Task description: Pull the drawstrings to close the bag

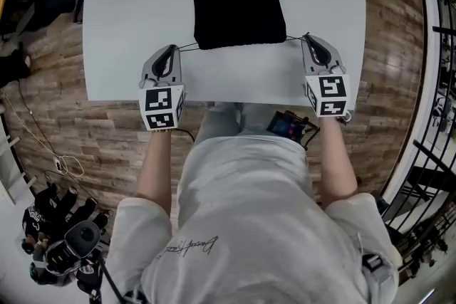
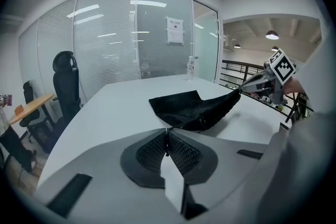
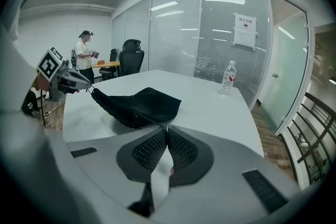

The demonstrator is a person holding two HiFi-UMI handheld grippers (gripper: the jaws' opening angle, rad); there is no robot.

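A black drawstring bag (image 1: 235, 3) lies on the white table (image 1: 128, 11), its near, gathered edge toward me. My left gripper (image 1: 173, 48) is shut on the left drawstring (image 1: 187, 47), which runs taut to the bag's near left corner. My right gripper (image 1: 308, 37) is shut on the right drawstring (image 1: 293, 38) at the near right corner. In the left gripper view the jaws (image 2: 167, 131) meet on the thin cord and the bag (image 2: 194, 110) is lifted at its mouth. In the right gripper view the jaws (image 3: 167, 128) pinch the cord leading to the bag (image 3: 139, 105).
A water bottle (image 3: 227, 78) stands at the table's far end. An office chair (image 2: 65, 81) is beside the table, and a person (image 3: 84, 55) stands by a desk in the background. A railing (image 1: 438, 82) runs along the right. The table's near edge lies just under both grippers.
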